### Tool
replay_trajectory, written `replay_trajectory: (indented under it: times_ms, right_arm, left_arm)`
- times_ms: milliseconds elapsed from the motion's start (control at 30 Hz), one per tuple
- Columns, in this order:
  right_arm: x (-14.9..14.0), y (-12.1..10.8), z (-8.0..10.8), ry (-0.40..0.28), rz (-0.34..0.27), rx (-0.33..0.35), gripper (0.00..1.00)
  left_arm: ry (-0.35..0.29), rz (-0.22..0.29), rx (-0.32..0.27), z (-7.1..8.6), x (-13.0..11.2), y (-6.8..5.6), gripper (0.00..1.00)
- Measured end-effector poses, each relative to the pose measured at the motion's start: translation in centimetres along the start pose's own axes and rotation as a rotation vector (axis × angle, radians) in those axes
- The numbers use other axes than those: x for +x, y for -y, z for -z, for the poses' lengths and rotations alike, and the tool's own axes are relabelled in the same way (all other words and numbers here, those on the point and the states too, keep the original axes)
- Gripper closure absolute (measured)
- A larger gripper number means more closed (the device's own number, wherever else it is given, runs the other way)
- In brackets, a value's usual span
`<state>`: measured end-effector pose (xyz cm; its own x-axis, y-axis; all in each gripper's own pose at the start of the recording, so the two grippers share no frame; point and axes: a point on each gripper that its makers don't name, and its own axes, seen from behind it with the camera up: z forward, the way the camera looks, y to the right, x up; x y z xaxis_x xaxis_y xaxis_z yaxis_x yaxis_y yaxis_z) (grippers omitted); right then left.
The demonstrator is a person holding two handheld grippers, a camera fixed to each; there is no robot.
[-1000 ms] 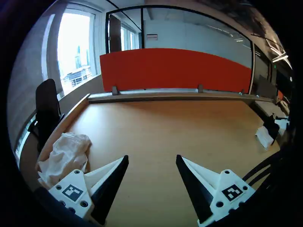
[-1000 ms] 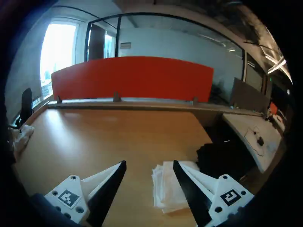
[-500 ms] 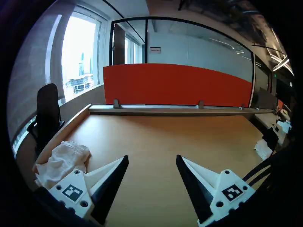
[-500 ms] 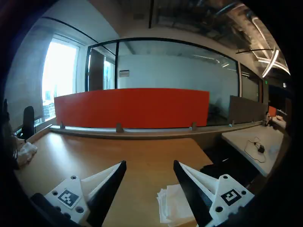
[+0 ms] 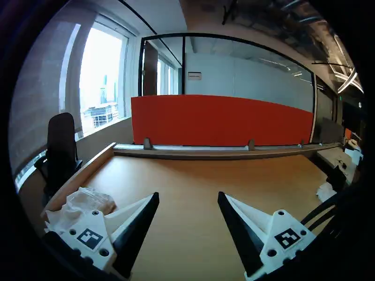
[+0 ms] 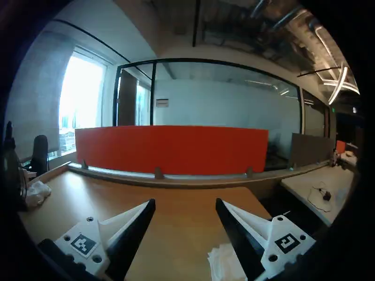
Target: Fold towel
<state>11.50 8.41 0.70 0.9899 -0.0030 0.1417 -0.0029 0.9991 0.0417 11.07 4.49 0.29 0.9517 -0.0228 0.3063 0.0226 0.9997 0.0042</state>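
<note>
A crumpled whitish towel (image 5: 77, 206) lies near the left edge of the wooden table (image 5: 206, 187), just left of my left gripper (image 5: 188, 199), which is open and holds nothing. The same crumpled towel (image 6: 36, 193) sits far left in the right gripper view. A stack of folded white towels (image 6: 225, 262) lies on the table under the right finger of my right gripper (image 6: 185, 206), which is open and holds nothing. In the left gripper view those folded towels (image 5: 326, 191) sit at the far right table edge.
An orange divider panel (image 5: 220, 119) runs along the table's far edge. A black office chair (image 5: 58, 150) stands by the window at left. A second desk (image 6: 318, 187) with a cable lies to the right, beyond a gap.
Both grippers have tilted upward: the table and towels slid lower in both views, more ceiling shows. The folded stack has dropped to the bottom edge of the right gripper view. Both jaws stay open.
</note>
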Motion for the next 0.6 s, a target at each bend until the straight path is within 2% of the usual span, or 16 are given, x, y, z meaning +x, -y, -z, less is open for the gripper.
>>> replay_trajectory:
  times_ms: [167, 600]
  right_arm:
    - [0.6, 2.2, -0.3, -0.016, -0.007, 0.017, 0.00]
    - [2.7, 8.2, -0.7, -0.064, -0.060, 0.059, 0.00]
  left_arm:
    - [-0.018, 0.011, -0.005, -0.2, 0.7, 0.2, 0.07]
    - [-0.079, -0.002, -0.034, -0.3, 2.5, -0.1, 0.07]
